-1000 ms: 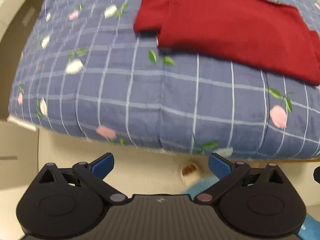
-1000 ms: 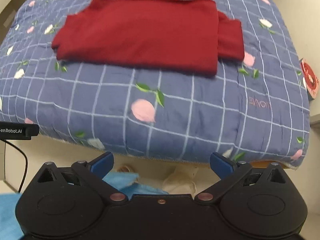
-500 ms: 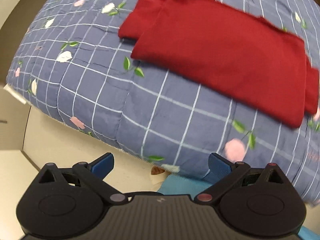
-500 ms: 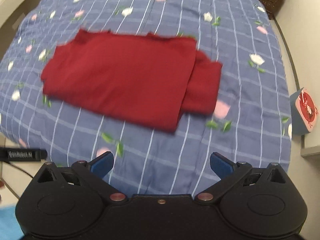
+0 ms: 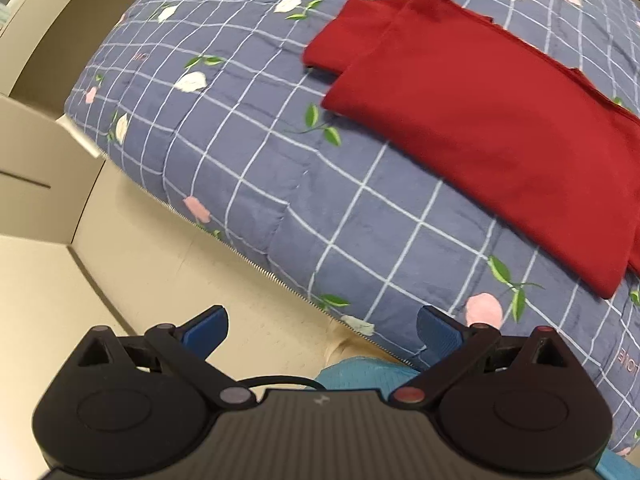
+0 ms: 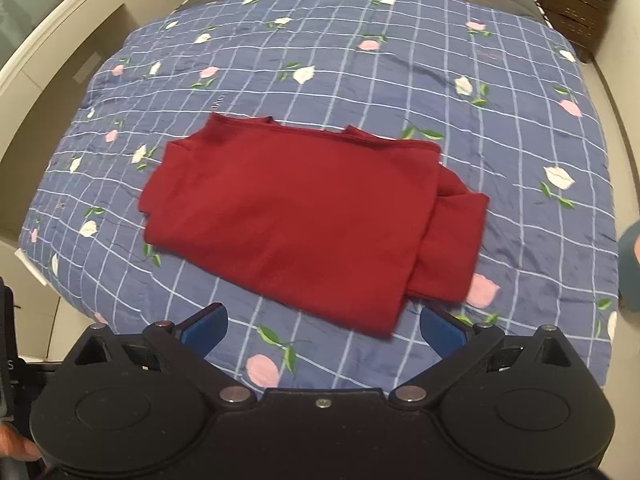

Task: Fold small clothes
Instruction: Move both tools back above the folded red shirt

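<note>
Blue-tipped left tool [image 5: 322,330] and right tool [image 6: 324,326] gape wide, empty.

Folded garment [image 6: 296,216]: flat on quilt [image 6: 360,72], near its front edge. Folded sleeve [image 6: 452,248]: juts from garment's right side. Wooden cabinet [image 6: 572,12]: behind quilt, far right. Floor [image 5: 168,264]: before quilt's edge.

The red garment [image 6: 296,216] is soft matt cloth, smooth with a faint nap. The quilt [image 6: 360,76] under it is stitched fabric, slightly plush, printed with a white grid and flowers. Both grippers [image 5: 322,326] [image 6: 324,322] are matt black plastic with small metal rivets and blue rubbery-looking fingertips [image 5: 206,330]. At 9 o'clock in the left view, the floor [image 5: 168,248] looks smooth and dull.
</note>
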Demonstrator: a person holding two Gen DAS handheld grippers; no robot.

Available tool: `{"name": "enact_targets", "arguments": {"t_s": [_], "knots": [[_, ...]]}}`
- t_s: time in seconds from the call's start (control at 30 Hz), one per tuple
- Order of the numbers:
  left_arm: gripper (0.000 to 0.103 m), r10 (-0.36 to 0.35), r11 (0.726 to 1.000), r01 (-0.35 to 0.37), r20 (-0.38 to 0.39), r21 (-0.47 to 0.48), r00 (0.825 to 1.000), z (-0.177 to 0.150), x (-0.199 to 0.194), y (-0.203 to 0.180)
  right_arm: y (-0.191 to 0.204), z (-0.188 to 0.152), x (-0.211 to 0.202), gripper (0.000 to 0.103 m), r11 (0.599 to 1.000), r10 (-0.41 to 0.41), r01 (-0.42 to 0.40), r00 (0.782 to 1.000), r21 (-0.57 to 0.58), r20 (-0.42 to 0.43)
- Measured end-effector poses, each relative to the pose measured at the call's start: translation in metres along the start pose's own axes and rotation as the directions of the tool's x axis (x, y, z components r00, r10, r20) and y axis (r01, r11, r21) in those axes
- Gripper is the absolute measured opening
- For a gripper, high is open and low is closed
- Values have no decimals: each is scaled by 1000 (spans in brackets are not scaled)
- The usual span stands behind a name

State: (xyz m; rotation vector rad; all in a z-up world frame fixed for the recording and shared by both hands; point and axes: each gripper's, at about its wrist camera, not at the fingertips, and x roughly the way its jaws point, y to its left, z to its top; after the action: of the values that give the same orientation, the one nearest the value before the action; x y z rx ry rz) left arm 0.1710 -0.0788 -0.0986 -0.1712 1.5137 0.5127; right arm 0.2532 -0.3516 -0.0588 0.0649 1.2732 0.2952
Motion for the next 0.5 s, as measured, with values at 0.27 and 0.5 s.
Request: {"name": "enact_targets", "arguments": {"t_s": [0.27,0.5], "knots": [[102,-12,1000,12,-36,15,999,23,19,6,16,10,20,102,1000,-26,27,999,11,-38],[102,-46,994,50,-42,94,998,74,33,6,33,34,35,102,993,-92,95,995,65,-43]]}}
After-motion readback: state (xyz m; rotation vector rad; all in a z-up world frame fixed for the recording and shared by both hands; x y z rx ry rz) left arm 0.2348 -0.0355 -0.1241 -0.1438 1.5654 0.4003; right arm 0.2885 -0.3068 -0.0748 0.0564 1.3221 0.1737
